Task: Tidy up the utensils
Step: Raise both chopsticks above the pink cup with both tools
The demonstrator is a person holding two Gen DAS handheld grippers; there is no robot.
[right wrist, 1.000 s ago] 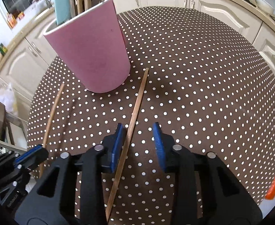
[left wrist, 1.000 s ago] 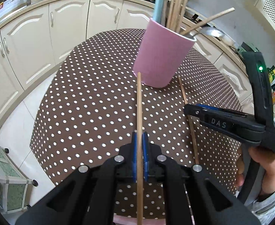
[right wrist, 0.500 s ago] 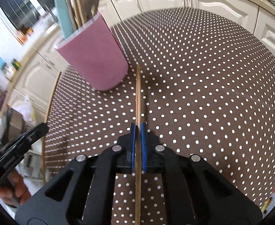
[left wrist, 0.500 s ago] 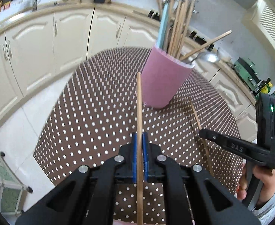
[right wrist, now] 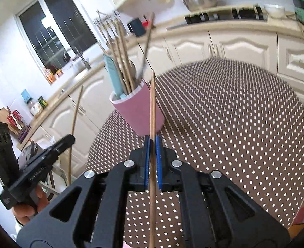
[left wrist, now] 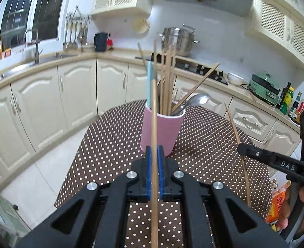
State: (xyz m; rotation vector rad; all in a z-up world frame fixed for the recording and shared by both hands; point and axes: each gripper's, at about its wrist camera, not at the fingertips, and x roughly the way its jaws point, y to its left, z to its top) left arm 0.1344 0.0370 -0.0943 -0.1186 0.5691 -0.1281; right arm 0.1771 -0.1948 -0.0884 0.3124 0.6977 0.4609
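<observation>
A pink cup (left wrist: pixel 162 131) stands on the brown polka-dot table (left wrist: pixel 110 140), holding several wooden chopsticks, a light-blue handle and a metal spoon. It also shows in the right wrist view (right wrist: pixel 139 107). My left gripper (left wrist: pixel 154 155) is shut on a wooden chopstick (left wrist: pixel 154 113), raised above the table and pointing at the cup. My right gripper (right wrist: pixel 152 144) is shut on another wooden chopstick (right wrist: pixel 152 103), lifted off the table near the cup. Each gripper appears in the other's view, the right gripper (left wrist: pixel 243 149) at right and the left gripper (right wrist: pixel 69 139) at left.
Cream kitchen cabinets (left wrist: pixel 48 103) and a countertop curve behind the table, with a sink, a steel pot (left wrist: pixel 177 39) and bottles (left wrist: pixel 288 99). An orange packet (left wrist: pixel 278 204) sits past the table's right edge. Bare floor lies to the left.
Both grippers have risen from the table and tilted up. The right gripper shut on the chopstick that lay between its fingers and lifted it. The left kept its chopstick.
</observation>
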